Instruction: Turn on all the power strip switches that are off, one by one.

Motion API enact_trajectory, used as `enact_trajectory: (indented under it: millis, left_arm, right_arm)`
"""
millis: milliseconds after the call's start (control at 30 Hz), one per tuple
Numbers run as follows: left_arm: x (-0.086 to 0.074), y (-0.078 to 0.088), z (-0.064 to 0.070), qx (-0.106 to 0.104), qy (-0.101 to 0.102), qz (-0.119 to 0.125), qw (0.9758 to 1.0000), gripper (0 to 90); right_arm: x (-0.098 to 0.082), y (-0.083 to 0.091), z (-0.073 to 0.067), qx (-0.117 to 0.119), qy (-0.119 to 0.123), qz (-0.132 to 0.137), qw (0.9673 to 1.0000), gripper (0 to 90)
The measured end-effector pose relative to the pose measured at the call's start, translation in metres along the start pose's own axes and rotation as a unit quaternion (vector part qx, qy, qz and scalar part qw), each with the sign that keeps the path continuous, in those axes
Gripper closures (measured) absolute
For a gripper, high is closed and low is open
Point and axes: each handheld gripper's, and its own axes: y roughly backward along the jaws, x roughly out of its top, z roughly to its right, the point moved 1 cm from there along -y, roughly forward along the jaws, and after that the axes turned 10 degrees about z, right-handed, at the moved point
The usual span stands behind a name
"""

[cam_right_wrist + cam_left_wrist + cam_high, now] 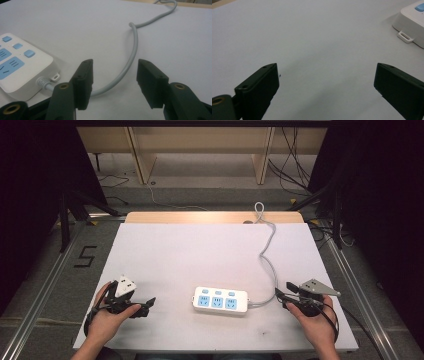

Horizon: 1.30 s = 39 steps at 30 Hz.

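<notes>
high view: a white power strip [220,301] lies at lower centre of the frame on the white table [200,250], its long axis running left to right. its grey cord [268,255] leaves the right end and climbs toward the upper right edge of the table. the left gripper [150,304] sits at lower left, tips pointing right toward the strip, well apart from it. the right gripper [283,291] sits at lower right, tips pointing left, near the strip's cord end. the right hand looks the nearer of the two.

left gripper view: jaws spread wide, nothing between them but bare table. a corner of the power strip [412,25] shows at upper right of the frame, so it lies ahead and to that side.

right gripper view: jaws spread, nothing pinched. the cord [130,62] curves across the gap just beyond the tips, and the power strip [22,67] lies at left of the frame.
</notes>
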Motion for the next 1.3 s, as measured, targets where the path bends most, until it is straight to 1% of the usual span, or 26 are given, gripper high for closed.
enact_trajectory:
  millis: [100, 133, 233, 267, 300, 333, 400, 533, 567, 633, 833, 933, 1000, 1067, 1100, 1133, 1167, 1233, 1300]
  left_arm:
    - [-0.001, -0.001, 0.001, 0.0, -0.006, -0.007, 1.0, 7.2]
    - [-0.001, -0.001, 0.002, -0.001, -0.007, -0.005, 1.0, 7.2]
    - [0.0, -0.001, 0.003, -0.002, -0.009, -0.004, 0.9999, 7.2]
    - [-0.001, -0.001, 0.003, -0.001, -0.01, -0.005, 0.9999, 7.5]
    - [-0.001, -0.002, 0.002, -0.001, -0.011, -0.007, 0.9999, 7.8]
    - [-0.001, -0.003, 0.002, -0.001, -0.009, -0.009, 0.9999, 8.1]
    - [0.0, -0.006, 0.003, -0.002, -0.008, -0.011, 0.9999, 8.6]
    - [0.001, -0.005, 0.004, -0.004, -0.012, -0.009, 0.9999, 8.7]
    - [0.001, -0.005, 0.005, -0.005, -0.012, -0.009, 0.9999, 8.7]
    - [0.001, -0.005, 0.005, -0.005, -0.012, -0.009, 0.9999, 8.8]
    - [0.001, -0.006, 0.005, -0.004, -0.011, -0.009, 0.9999, 9.1]
    - [0.001, -0.006, 0.006, -0.006, -0.01, -0.008, 0.9999, 9.2]
    - [0.001, -0.007, 0.007, -0.007, -0.011, -0.007, 0.9999, 9.2]
    - [0.001, -0.007, 0.007, -0.007, -0.012, -0.008, 0.9999, 9.2]
    - [0.001, -0.007, 0.007, -0.007, -0.012, -0.008, 0.9999, 9.2]
    - [0.001, -0.007, 0.008, -0.006, -0.012, -0.007, 0.9999, 9.2]
    - [0.001, -0.007, 0.008, -0.006, -0.012, -0.007, 0.9999, 9.2]
    - [0.001, -0.007, 0.007, -0.006, -0.013, -0.007, 0.9999, 9.1]
    - [0.001, -0.007, 0.007, -0.006, -0.013, -0.008, 0.9999, 9.0]
  right_arm:
    - [0.001, 0.0, -0.003, 0.012, 0.008, -0.008, 0.9999, 58.6]
    - [0.001, 0.0, -0.004, 0.015, 0.012, -0.012, 0.9998, 62.5]
    - [0.002, 0.0, -0.008, 0.024, 0.023, -0.021, 0.9992, 68.3]
    - [0.002, 0.0, -0.01, 0.024, 0.03, -0.024, 0.999, 70.4]
    - [0.003, 0.0, -0.01, 0.02, 0.042, -0.025, 0.9986, 71.8]
    - [0.004, 0.0, -0.011, 0.016, 0.05, -0.024, 0.9983, 72.6]
    - [0.006, -0.001, -0.012, 0.018, 0.049, -0.019, 0.9985, 76.1]
    - [0.006, -0.002, -0.016, 0.023, 0.055, -0.031, 0.9978, 86.5]
    - [0.007, -0.001, -0.017, 0.022, 0.06, -0.037, 0.9973, 89.9]
    - [0.009, -0.001, -0.018, 0.02, 0.067, -0.047, 0.9965, 90.0]
    - [0.014, -0.004, -0.025, 0.037, 0.08, -0.068, 0.9938, 90.0]
    - [0.02, -0.006, -0.028, 0.047, 0.08, -0.074, 0.9929, 90.0]
    - [0.023, -0.007, -0.03, 0.054, 0.082, -0.082, 0.9918, 90.0]
    - [0.024, -0.009, -0.032, 0.062, 0.079, -0.092, 0.9907, 90.0]
    - [0.025, -0.01, -0.032, 0.062, 0.081, -0.1, 0.9897, 90.0]
    - [0.025, -0.011, -0.033, 0.063, 0.085, -0.101, 0.9892, 90.0]
    - [0.026, -0.011, -0.033, 0.065, 0.082, -0.107, 0.9887, 90.0]
    - [0.027, -0.011, -0.034, 0.066, 0.086, -0.109, 0.9881, 90.0]
    - [0.029, -0.011, -0.034, 0.066, 0.081, -0.113, 0.988, 90.0]
